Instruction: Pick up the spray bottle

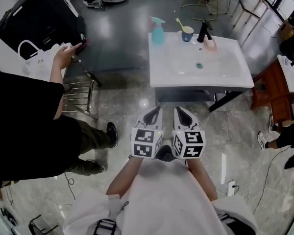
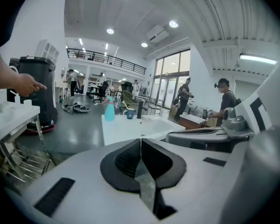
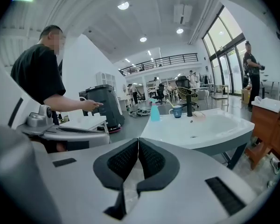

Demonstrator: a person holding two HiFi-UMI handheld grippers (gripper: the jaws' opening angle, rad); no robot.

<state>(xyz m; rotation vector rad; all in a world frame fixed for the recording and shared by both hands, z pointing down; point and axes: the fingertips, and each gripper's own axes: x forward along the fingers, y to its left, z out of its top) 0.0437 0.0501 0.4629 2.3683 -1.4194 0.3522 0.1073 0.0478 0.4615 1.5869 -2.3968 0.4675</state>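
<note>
Person w/ the rig is holding both grippers low in front of the body, side by side, over a pale tiled floor (image 1: 235,131). Left gripper (image 1: 156,112) is keeping its jaws pressed together, pads meeting, nothing btwn them. Right gripper (image 1: 180,113) is doing the same: jaws together, empty. Both are pointing toward a white sink basin (image 1: 196,82) ahead and are well apart from it.

Spray bottle (image 1: 158,32), teal body w/ a pink trigger top, is standing upright on the basin's far left corner, w/ neither gripper touching it. Just to its right along the back edge, a blue cup (image 1: 187,33) is sitting w/ a yellow-handled item in it. Next to that a black faucet (image 1: 204,32) is standing, w/ a pinkish item (image 1: 210,44) lying beside its base.

At head view's left, a bystander in a black shirt (image 1: 19,126) is standing and is reaching one hand (image 1: 64,55) to a white bag (image 1: 39,58). A metal rack (image 1: 81,94) is standing just below that hand. A black boxy unit (image 1: 39,16) is sitting beyond the bag, on darker floor.
</note>
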